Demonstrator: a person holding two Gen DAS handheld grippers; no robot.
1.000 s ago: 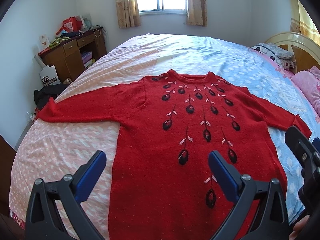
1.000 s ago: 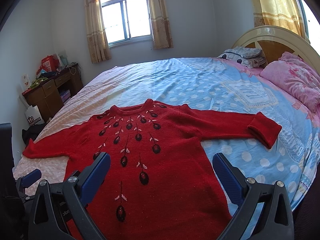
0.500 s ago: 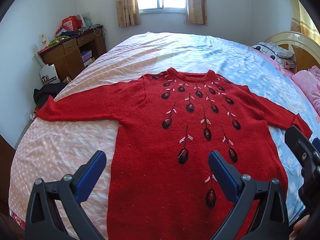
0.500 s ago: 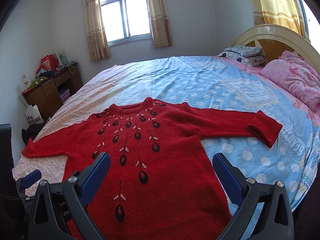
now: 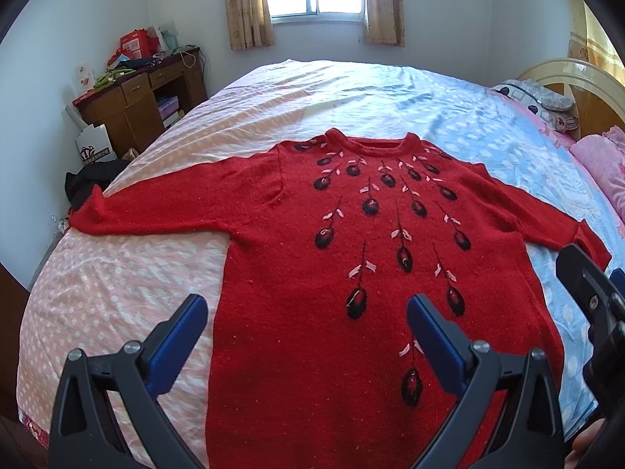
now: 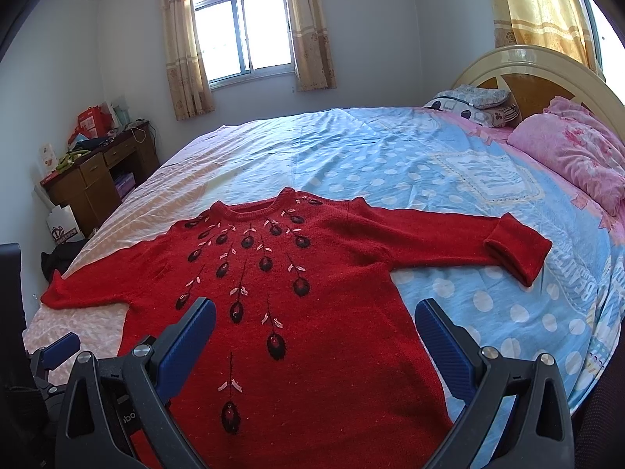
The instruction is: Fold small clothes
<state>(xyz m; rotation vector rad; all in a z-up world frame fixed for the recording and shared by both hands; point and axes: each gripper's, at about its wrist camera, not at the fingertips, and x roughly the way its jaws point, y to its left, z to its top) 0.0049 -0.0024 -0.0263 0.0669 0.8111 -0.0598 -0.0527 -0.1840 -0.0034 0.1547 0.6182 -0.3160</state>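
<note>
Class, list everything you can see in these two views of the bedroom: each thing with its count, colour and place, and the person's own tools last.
sweater: one, red with dark embroidered buds, spread flat on the bed, both sleeves out
bed sheet: one, blue and pink with white dots, covering the bed
pillow: one, pink, at the headboard
patterned cushion: one, grey and white, beside the pillow
headboard: one, cream and wood, right
desk: one, brown, cluttered, left wall
window: one, beige curtains, far wall
paper bag: one, white, by the desk
left tongs: black with blue pads, open, above the hem
right tongs: same, open
</note>
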